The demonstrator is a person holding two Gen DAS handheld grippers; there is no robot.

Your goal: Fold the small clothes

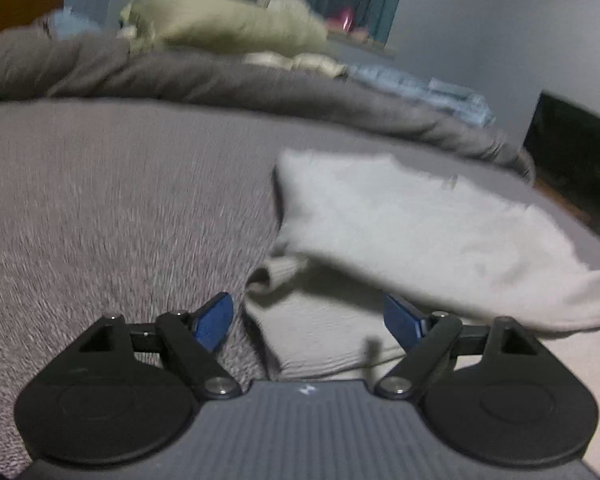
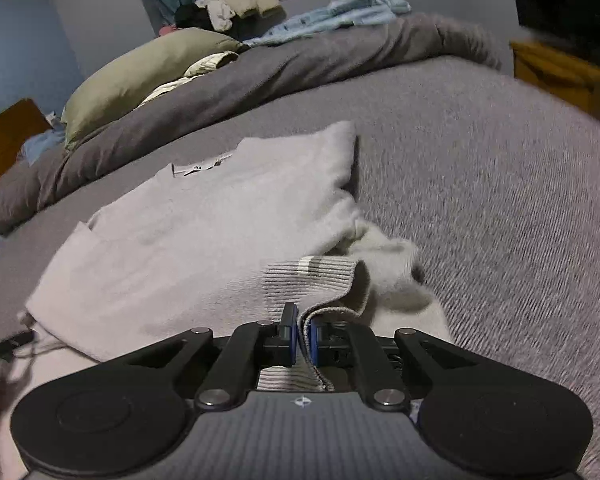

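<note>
A small light grey knit sweater lies on the grey bed cover, neck label at its far edge. My right gripper is shut on the ribbed cuff of its right sleeve, folded over the body. In the left wrist view the sweater lies ahead and to the right. My left gripper is open, its blue pads either side of the sweater's near edge, not pinching it.
A rolled dark grey duvet lies across the bed behind the sweater. An olive pillow, a light blue garment and a clothes pile lie beyond. A wooden stand is at the right.
</note>
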